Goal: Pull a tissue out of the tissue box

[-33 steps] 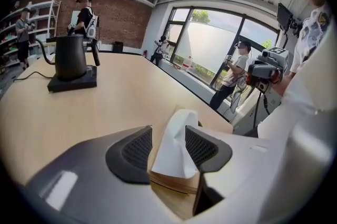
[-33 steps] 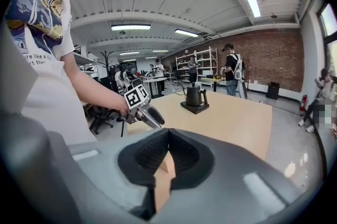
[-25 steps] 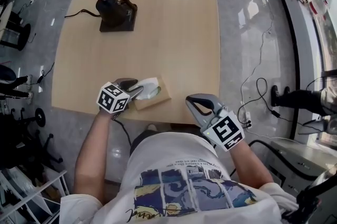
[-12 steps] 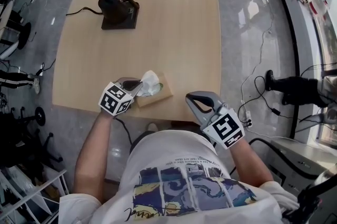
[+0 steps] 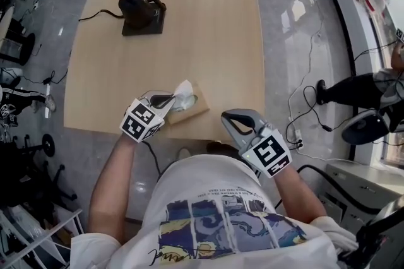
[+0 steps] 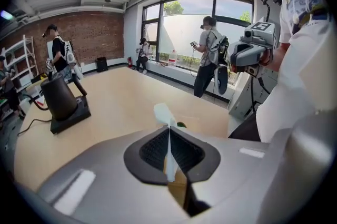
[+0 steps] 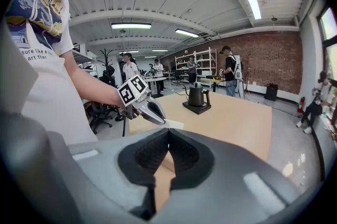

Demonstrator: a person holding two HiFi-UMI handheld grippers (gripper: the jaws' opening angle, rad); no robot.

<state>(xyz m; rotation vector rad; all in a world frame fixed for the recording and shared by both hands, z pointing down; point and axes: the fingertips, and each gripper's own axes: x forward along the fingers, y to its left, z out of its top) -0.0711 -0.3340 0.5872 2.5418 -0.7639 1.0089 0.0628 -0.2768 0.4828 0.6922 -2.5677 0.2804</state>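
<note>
- The left gripper (image 5: 168, 100) has its fingers (image 6: 151, 152) pressed together on a white tissue (image 5: 184, 91), pinched between the pads as a thin sheet.
- The tissue's lower end meets the top of the tan tissue box (image 5: 196, 111), which lies on the surface (image 5: 189, 28) near its front edge.
- The right gripper (image 5: 229, 122) is held right of the box and apart from it. Its fingers (image 7: 142, 157) are closed tip to tip, holding nothing.
- The shirt (image 7: 37, 18) print reads partly "sure like a".

Black kettle (image 5: 132, 4) on its base — far table (image 5: 211, 40) corner.
</note>
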